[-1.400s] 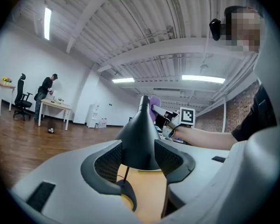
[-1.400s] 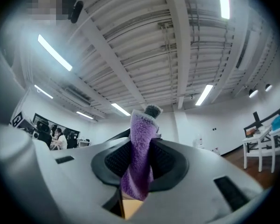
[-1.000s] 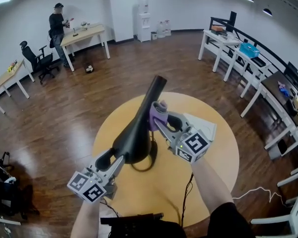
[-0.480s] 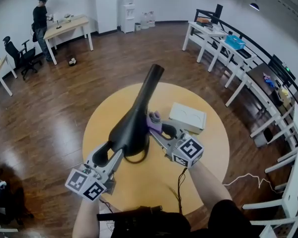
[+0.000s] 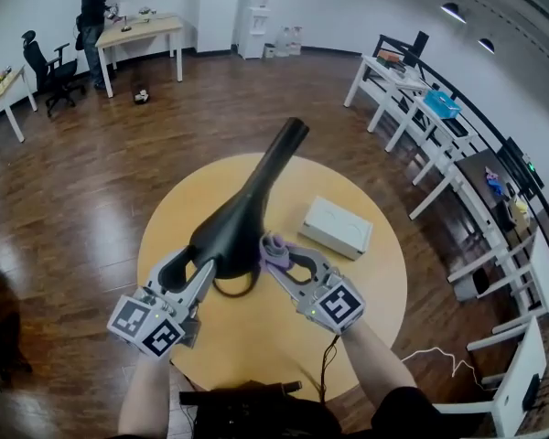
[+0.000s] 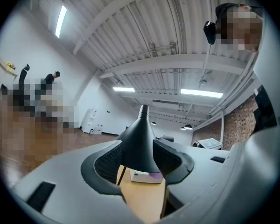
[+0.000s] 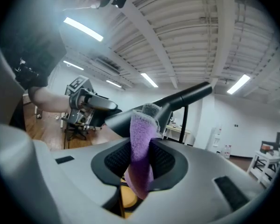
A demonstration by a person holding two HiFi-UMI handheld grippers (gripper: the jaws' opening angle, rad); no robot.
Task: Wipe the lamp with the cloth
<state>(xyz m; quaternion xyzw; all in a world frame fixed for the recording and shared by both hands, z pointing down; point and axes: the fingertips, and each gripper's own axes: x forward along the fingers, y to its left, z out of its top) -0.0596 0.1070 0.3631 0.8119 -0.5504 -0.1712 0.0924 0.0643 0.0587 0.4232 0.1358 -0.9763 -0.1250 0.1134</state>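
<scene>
A black lamp [image 5: 233, 227] with a cone-shaped shade and a long neck is held up over the round yellow table [image 5: 375, 286]. My left gripper [image 5: 185, 273] is shut on the shade's lower left edge, and its jaws have just been closing a little tighter. In the left gripper view the lamp [image 6: 139, 141] fills the gap of the left gripper [image 6: 137, 166]. My right gripper [image 5: 276, 256] is shut on a purple cloth [image 5: 272, 245], which lies against the shade's right side. In the right gripper view the cloth [image 7: 141, 146] stands up between the jaws of the right gripper [image 7: 140, 164], with the lamp [image 7: 179, 98] behind it.
A flat white box [image 5: 337, 227] lies on the table to the right of the lamp. A dark loop of cable [image 5: 231, 288] hangs under the shade. White desks [image 5: 421, 108] line the right wall. A person [image 5: 93, 12] stands at a far desk.
My right gripper has carried the cloth down the lamp, from the neck to the shade's lower right side. The left gripper still holds the shade in the same place.
</scene>
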